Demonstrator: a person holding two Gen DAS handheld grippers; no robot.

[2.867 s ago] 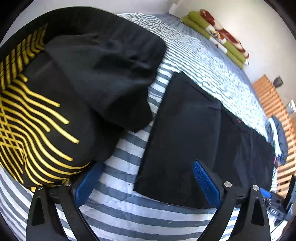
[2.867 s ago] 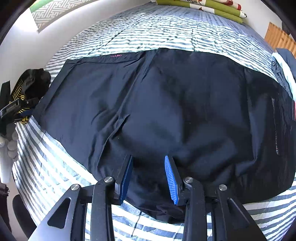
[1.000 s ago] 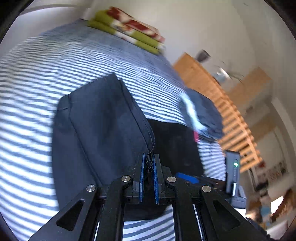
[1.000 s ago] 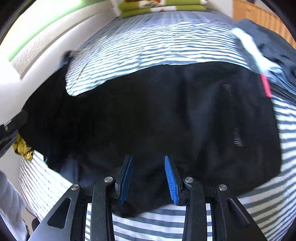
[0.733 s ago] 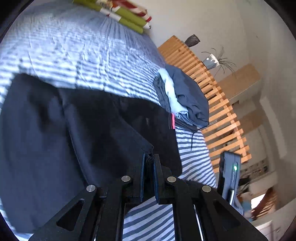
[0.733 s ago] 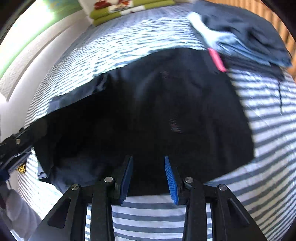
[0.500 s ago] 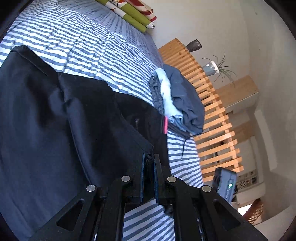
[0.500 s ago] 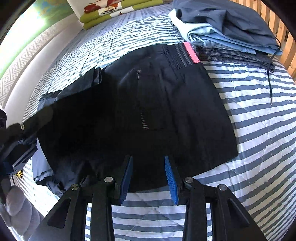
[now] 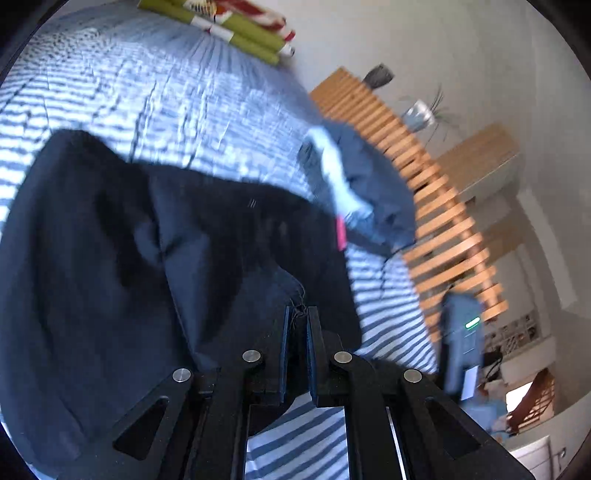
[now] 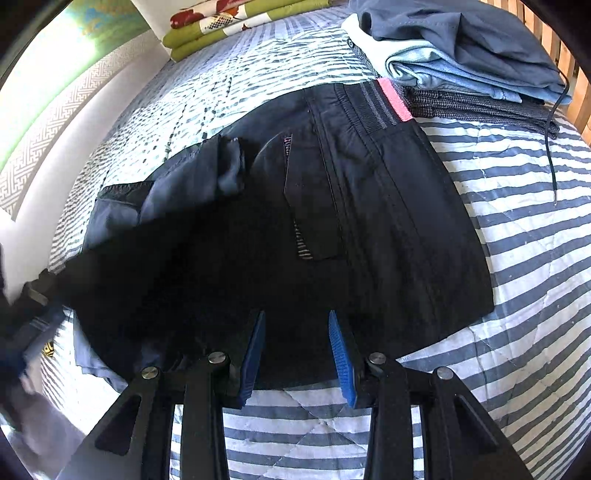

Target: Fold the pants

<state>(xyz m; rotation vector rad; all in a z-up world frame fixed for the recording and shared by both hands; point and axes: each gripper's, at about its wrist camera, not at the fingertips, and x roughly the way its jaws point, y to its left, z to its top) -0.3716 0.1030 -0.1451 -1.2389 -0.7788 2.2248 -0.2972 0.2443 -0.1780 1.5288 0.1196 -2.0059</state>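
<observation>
The pants [image 10: 280,236] lie spread on the bed [image 10: 517,258] and fill the middle of the right wrist view, the waistband toward the upper right of the frame. Just behind the waistband, at the upper right, a stack of folded clothes [image 10: 461,55] rests on the bed, touching the pants. At the top centre, farther back, folded blankets [image 10: 236,22] lie at the bed's far end. The right tool [image 10: 297,347] sits at the bottom centre, over the pants' near edge. In the left wrist view the left tool [image 9: 296,332] is at the bottom centre, a pants edge between its fingers; a slatted headboard [image 9: 424,177] runs along the bed at the right.
</observation>
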